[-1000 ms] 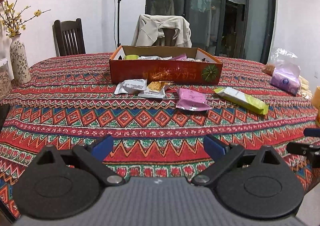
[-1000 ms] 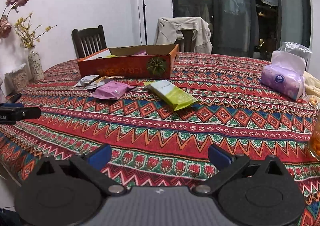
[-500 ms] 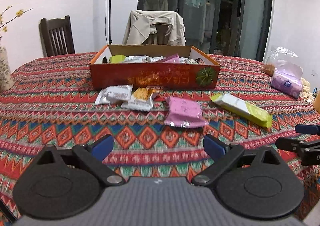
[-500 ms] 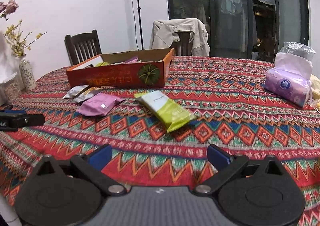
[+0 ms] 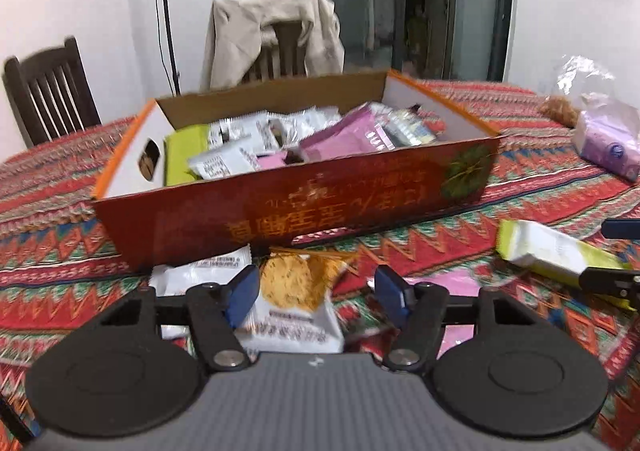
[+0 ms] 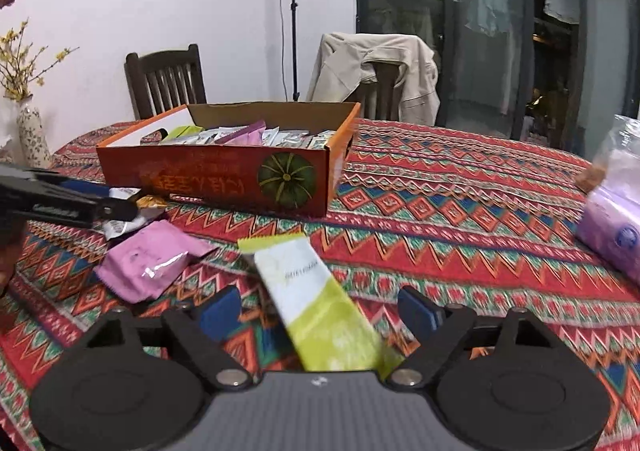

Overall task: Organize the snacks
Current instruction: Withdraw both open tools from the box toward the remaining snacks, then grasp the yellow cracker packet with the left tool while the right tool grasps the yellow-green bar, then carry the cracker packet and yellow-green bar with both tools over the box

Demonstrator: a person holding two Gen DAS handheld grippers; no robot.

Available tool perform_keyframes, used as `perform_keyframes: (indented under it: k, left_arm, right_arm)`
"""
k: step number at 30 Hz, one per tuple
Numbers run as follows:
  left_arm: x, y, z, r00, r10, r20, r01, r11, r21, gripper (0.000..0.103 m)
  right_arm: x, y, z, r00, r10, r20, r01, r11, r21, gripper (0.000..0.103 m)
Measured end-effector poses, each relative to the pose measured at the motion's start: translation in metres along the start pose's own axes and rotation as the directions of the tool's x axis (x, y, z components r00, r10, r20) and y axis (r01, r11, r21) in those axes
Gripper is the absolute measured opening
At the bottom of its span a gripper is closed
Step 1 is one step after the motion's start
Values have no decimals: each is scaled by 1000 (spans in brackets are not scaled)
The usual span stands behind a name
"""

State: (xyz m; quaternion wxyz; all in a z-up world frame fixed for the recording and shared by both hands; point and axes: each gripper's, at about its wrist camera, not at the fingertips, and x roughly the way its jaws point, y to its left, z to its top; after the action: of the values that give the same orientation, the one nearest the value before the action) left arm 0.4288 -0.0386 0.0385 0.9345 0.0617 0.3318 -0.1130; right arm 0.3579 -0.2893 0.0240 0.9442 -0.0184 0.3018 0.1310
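An orange cardboard box (image 5: 304,207) (image 6: 224,179) holds several snack packets. In front of it lie a white packet with an orange cookie picture (image 5: 294,299), another white packet (image 5: 196,271), a pink packet (image 6: 150,263) and a green-and-white packet (image 6: 320,303) (image 5: 556,251). My left gripper (image 5: 314,291) is open, its fingers on either side of the cookie packet. My right gripper (image 6: 318,311) is open, its fingers on either side of the green-and-white packet. The left gripper also shows in the right wrist view (image 6: 92,205).
The table wears a red zigzag cloth (image 6: 460,219). A purple tissue pack (image 6: 616,227) (image 5: 608,143) lies at the right. A vase with flowers (image 6: 32,131) stands at the left. Two chairs (image 6: 164,79) stand behind the table, one draped with a jacket (image 6: 376,67).
Both grippers have moved forward toward the box. The left now straddles the cookie packet, the right now straddles the green-and-white packet. Both have stayed open.
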Motion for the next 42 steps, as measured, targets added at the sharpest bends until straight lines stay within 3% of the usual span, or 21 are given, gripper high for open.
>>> perform_keyframes:
  k: [8,9,10,11,14,21,28,42]
  left_arm:
    - [25,16,1,998,-45,-52,45,999,-8,67]
    - [24,16,1,997,-47,-55,47,999,-3,64]
    - [22,15,0,997,-48,-53,48,999,0,46]
    - [20,14,1,997,-56,-54,56,998,8,43]
    - [9,6,-2,991,-115,-69,116,993,2,41]
    - [-38,0,-23,994,-108,-25,105,990,-98,41]
    - [-104,6,-55,993,-113,42,120,965,-231,41]
    - [-135,3,-76,993,-96,74,111,965,-239,41]
  right_arm:
    - [33,0,4,995,53,-80,-53,999,-2,67]
    - [34,2,3,996,50,-78,-51,999,-9,66]
    - [34,4,3,996,47,-79,-49,999,-13,66]
    - [34,4,3,996,48,-81,-50,999,-14,64]
    - [29,6,2,995,61,-79,-61,998,-2,39]
    - [3,15,-12,990,118,-76,-115,992,48,38]
    - [-32,34,-23,987,155,-48,-153,987,52,37]
    - [-59,58,-29,986,163,-23,-162,987,19,37]
